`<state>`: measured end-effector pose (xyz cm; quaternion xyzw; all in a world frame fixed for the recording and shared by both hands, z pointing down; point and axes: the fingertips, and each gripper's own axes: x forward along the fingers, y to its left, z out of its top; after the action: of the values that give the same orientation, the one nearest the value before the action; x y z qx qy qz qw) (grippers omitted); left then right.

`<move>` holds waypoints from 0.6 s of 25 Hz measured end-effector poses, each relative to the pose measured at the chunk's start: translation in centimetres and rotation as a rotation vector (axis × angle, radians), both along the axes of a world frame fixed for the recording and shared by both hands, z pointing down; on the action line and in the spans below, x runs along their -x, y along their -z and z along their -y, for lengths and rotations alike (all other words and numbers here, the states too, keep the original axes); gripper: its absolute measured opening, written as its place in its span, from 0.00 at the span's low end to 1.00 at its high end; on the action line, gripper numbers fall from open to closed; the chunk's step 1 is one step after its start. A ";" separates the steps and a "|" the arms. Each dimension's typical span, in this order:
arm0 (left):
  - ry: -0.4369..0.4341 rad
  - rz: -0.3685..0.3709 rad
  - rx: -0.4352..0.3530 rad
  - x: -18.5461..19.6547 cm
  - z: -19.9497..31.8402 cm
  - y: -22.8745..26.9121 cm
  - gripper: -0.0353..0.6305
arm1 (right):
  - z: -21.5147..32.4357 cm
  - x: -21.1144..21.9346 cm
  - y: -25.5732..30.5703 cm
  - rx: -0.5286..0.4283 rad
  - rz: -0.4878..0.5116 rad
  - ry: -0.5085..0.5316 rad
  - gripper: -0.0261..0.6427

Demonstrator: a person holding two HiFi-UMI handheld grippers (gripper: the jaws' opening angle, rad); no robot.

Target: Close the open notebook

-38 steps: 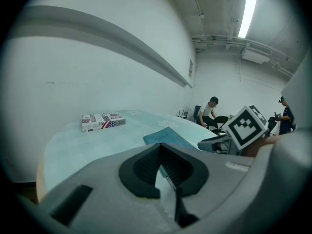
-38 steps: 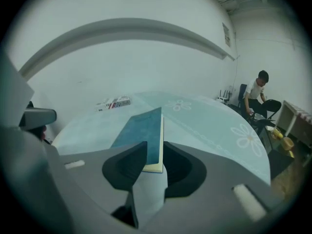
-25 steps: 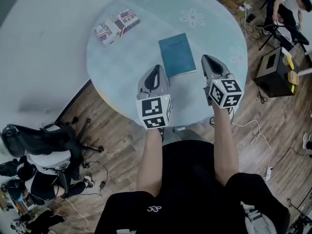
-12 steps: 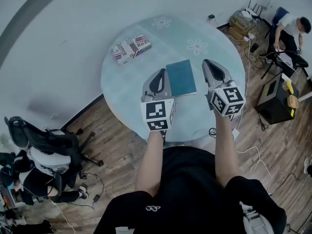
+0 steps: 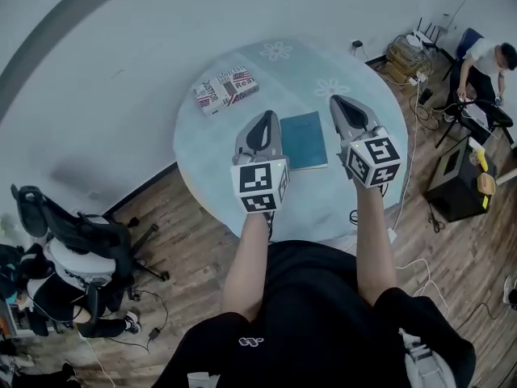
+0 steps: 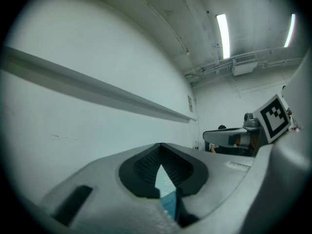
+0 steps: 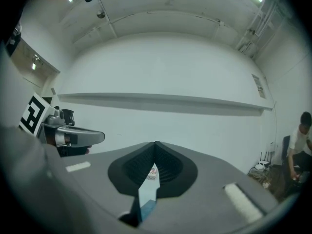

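**Head view: closed notebook on round tabletop**

Head view: a teal notebook [image 5: 304, 140] lies closed on the pale round tabletop [image 5: 212, 148], seen between the left tool [image 5: 263, 116] and right tool [image 5: 340, 101], above a wooden floor [image 5: 202, 241].
Left gripper view: jaws together; white wall, ceiling strip lights [image 6: 223, 33].
Right gripper view: jaws together; grey wall rail [image 7: 161, 101].

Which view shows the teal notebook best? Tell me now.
The head view: the teal notebook lies closed and flat on the round table, its cover almost fully visible. Each gripper view shows only a thin teal sliver of it below the closed jaw tips.
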<state>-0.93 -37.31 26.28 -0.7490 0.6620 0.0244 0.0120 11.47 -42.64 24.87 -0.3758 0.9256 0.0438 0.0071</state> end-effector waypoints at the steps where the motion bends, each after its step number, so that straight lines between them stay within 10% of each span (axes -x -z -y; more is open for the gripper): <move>1: 0.002 -0.001 0.001 0.1 0.1 0.0 0.06 | 0.2 0.0 0.0 0.002 -0.001 -0.002 0.06; 15: -0.024 -0.018 0.012 -1.5 0.7 -0.6 0.06 | 0.7 -0.6 -1.0 -0.010 -0.072 -0.025 0.06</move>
<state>0.56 -38.02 26.91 -0.7567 0.6531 0.0271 0.0012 12.09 -43.36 25.84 -0.3853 0.9204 0.0618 -0.0247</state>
